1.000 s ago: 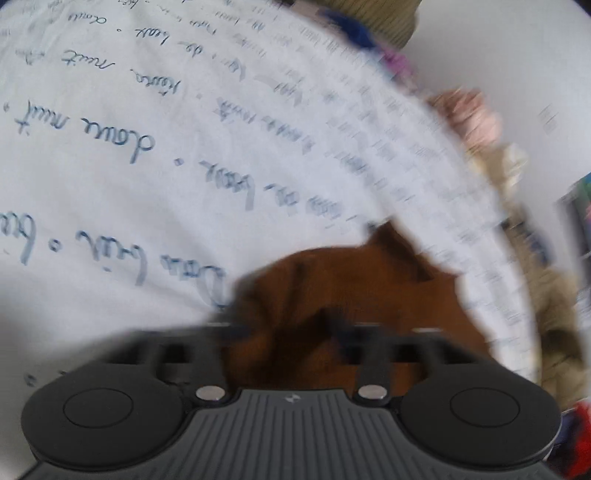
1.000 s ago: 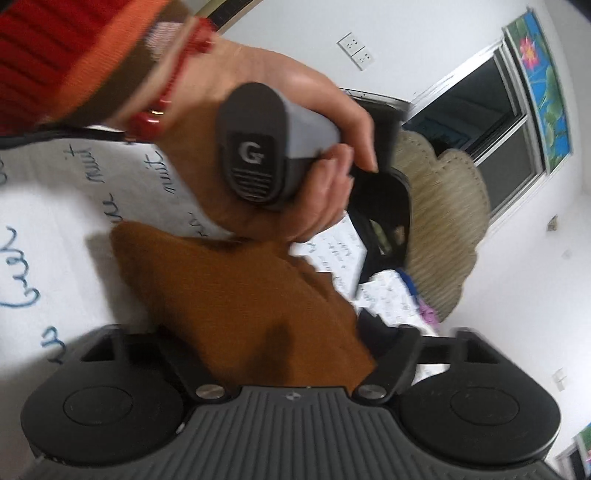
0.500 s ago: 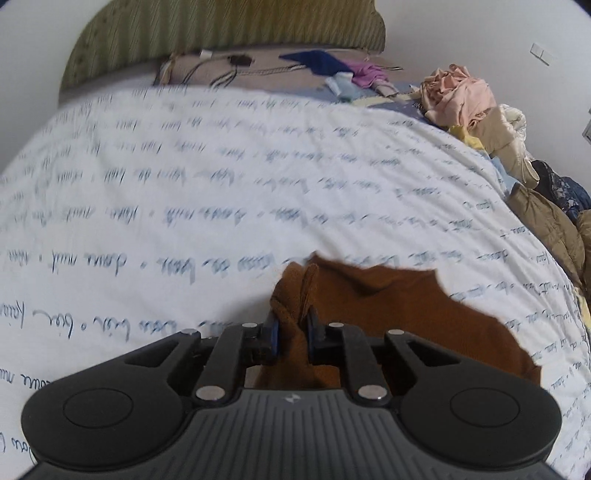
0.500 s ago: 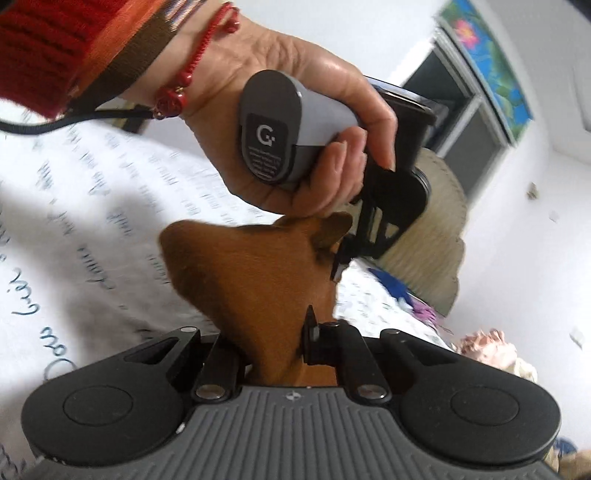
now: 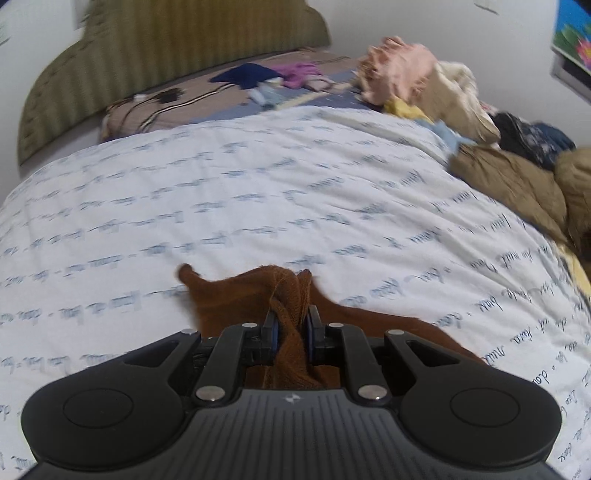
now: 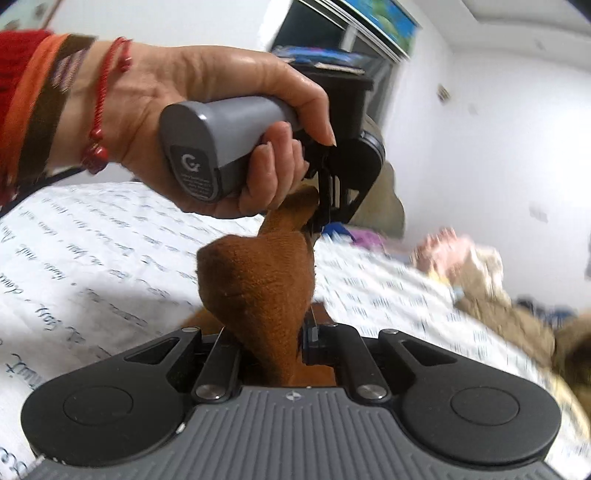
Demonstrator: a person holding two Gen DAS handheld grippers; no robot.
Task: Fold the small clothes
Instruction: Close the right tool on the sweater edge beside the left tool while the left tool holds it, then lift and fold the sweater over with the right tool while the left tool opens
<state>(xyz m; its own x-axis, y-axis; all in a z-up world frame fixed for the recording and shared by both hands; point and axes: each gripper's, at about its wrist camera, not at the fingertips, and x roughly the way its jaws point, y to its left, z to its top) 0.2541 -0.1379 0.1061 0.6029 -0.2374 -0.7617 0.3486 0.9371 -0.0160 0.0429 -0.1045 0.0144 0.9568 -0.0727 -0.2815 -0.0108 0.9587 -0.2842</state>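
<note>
Nearest in the left wrist view, the left gripper point(image 5: 291, 326) had its jaws clenched on a bunched fold of the brown garment point(image 5: 236, 299), blue pads pressing the cloth from both sides; the rest of the garment trailed to the right, low over the white bedcover point(image 5: 258, 192) printed with blue handwriting. In the right wrist view, the right gripper point(image 6: 271, 338) was likewise clamped on the same brown garment point(image 6: 258, 280), which rose between its jaws as a thick peaked fold and hid the left finger almost wholly. Directly beyond that fold, the person's left hand point(image 6: 221, 122), wearing a red cord bracelet point(image 6: 99, 110) and a red, orange and brown striped sleeve point(image 6: 33, 92), gripped the grey handle point(image 6: 221, 144) of the other tool and blocked most of the middle view. Farther off, along the right edge of the bed, lay a heap of clothes: a tan jacket point(image 5: 513, 181), a dark patterned item point(image 5: 532, 136), a cream piece point(image 5: 458, 96) and a pink piece point(image 5: 399, 66). At the head of the bed were a navy cloth point(image 5: 247, 74), a purple cloth point(image 5: 301, 72) and a dark cable point(image 5: 159, 99) on a brownish sheet, then an olive padded headboard point(image 5: 166, 55) against the white wall point(image 5: 443, 18). A window with a flowered blind point(image 6: 373, 18) stood farthest away.
</note>
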